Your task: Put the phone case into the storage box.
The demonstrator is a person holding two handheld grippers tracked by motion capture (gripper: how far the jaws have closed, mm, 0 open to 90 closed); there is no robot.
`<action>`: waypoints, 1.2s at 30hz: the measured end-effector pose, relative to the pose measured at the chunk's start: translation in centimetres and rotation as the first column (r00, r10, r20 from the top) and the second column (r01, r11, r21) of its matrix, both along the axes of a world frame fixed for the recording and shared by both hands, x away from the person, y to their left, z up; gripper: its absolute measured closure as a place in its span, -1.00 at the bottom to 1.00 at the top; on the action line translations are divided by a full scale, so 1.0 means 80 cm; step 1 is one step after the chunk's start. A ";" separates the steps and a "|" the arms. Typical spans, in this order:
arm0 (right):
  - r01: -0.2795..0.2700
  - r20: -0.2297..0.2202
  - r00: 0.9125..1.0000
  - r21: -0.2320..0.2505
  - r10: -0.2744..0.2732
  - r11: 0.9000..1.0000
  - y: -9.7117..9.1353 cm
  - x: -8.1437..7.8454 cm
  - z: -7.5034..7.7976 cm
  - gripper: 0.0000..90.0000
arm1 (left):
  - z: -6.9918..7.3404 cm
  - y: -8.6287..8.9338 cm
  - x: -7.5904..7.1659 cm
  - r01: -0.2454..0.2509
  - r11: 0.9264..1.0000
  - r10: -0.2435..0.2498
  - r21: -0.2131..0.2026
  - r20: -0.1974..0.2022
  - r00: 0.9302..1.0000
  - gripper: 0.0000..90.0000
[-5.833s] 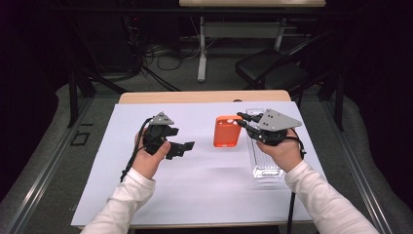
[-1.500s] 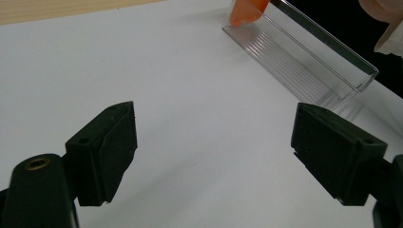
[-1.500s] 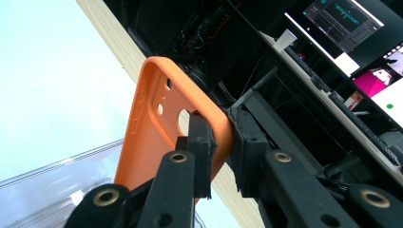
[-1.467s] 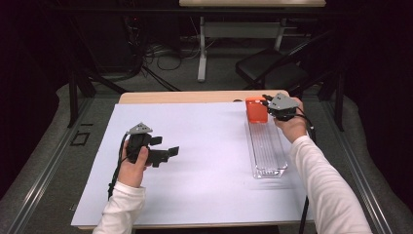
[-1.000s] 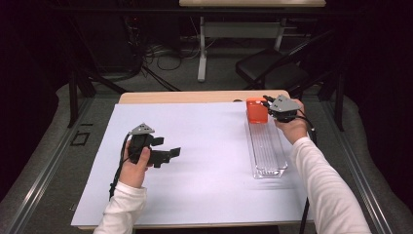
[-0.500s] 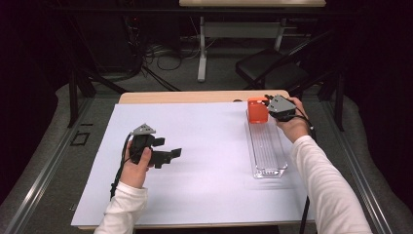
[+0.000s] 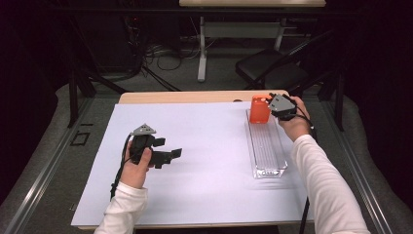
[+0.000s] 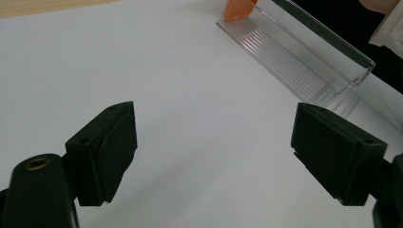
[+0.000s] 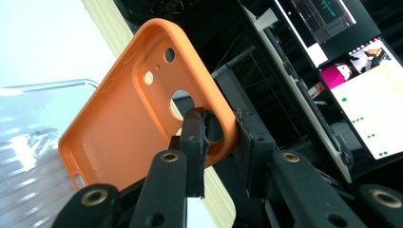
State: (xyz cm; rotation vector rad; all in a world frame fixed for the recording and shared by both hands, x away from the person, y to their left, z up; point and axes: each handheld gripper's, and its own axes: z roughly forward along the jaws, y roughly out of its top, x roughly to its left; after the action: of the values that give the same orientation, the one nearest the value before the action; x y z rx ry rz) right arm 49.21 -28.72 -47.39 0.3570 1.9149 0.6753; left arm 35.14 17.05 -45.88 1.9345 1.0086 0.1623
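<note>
From above I see the orange phone case (image 7: 260, 109) standing at the far end of the clear tray (image 7: 267, 146), with my right gripper (image 7: 272, 105) against it. The right gripper view adds the detail: its jaws straddle the case's edge (image 9: 142, 109) by the camera cutout; they have just been easing apart, with a small gap at one pad. My left gripper (image 7: 168, 155) hangs over the white sheet (image 7: 209, 161), jaws wide apart and holding nothing, which the left gripper view confirms.
</note>
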 end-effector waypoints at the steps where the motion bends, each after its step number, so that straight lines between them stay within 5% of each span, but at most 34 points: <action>1: 0.003 0.003 1.000 0.000 -0.003 1.000 0.000 0.001 -0.001 0.65 | 0.000 0.000 0.000 0.000 1.000 0.000 -0.003 -0.003 1.000 -0.65; 7: 0.020 -0.010 1.000 0.023 -0.020 1.000 -0.003 0.006 -0.002 0.58 | -0.001 -0.001 0.000 -0.003 1.000 0.003 -0.004 -0.002 1.000 -0.65; 20: 0.056 0.012 0.998 -0.004 -0.056 0.998 0.000 0.011 -0.005 0.49 | -0.001 0.000 0.000 -0.002 1.000 0.002 -0.001 -0.005 1.000 -0.65; 36: 0.074 0.011 0.997 0.052 -0.075 0.996 -0.003 0.014 -0.007 0.31 | -0.003 0.000 0.000 -0.005 1.000 0.005 -0.002 -0.007 1.000 -0.65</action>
State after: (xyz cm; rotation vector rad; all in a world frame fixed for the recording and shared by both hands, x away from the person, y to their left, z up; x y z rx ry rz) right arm 50.36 -28.96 -47.95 0.4531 1.8650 0.6774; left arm 35.16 17.07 -46.11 1.9318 1.0172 0.1575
